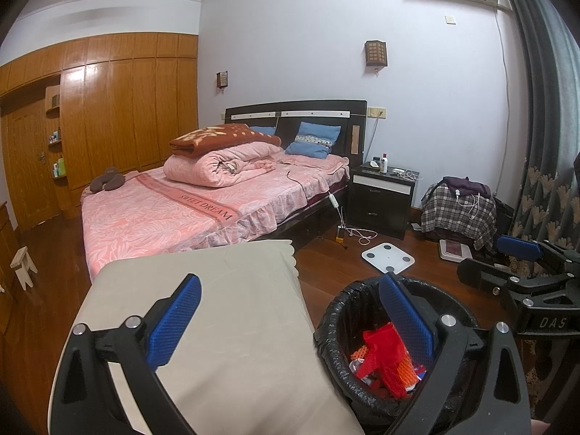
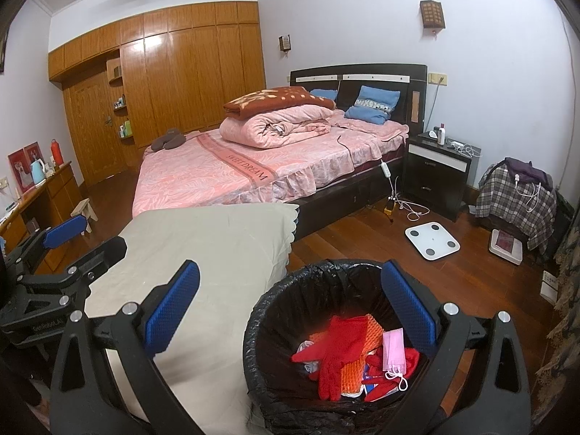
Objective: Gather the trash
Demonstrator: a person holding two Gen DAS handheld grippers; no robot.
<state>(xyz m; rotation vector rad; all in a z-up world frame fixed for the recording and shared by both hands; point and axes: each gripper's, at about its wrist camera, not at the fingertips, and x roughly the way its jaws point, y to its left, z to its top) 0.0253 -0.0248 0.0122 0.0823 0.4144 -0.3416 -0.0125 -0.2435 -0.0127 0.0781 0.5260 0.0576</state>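
Note:
A black-lined trash bin [image 2: 275, 326] stands on the wooden floor beside a beige cloth-covered table [image 2: 203, 264]. Inside lie a red glove [image 2: 340, 348], orange mesh, a pink face mask [image 2: 393, 351] and other scraps. My right gripper [image 2: 290, 311] is open and empty above the bin's rim. My left gripper [image 1: 290, 326] is open and empty, spanning the table's edge and the bin [image 1: 337, 315]; red and orange trash [image 1: 384, 359] shows in it. The right gripper also shows at the left wrist view's right edge [image 1: 507, 257], open. The left gripper shows at the right wrist view's left edge [image 2: 83, 235], open.
A bed [image 2: 232, 177] with pink bedding stands behind the table. A white bathroom scale [image 2: 432, 241] lies on the floor beyond the bin, with cables [image 2: 409, 206] near a black nightstand [image 2: 438, 177]. A plaid-covered chair [image 2: 514, 199] and curtain are at right, a wooden dresser [image 2: 40, 199] at left.

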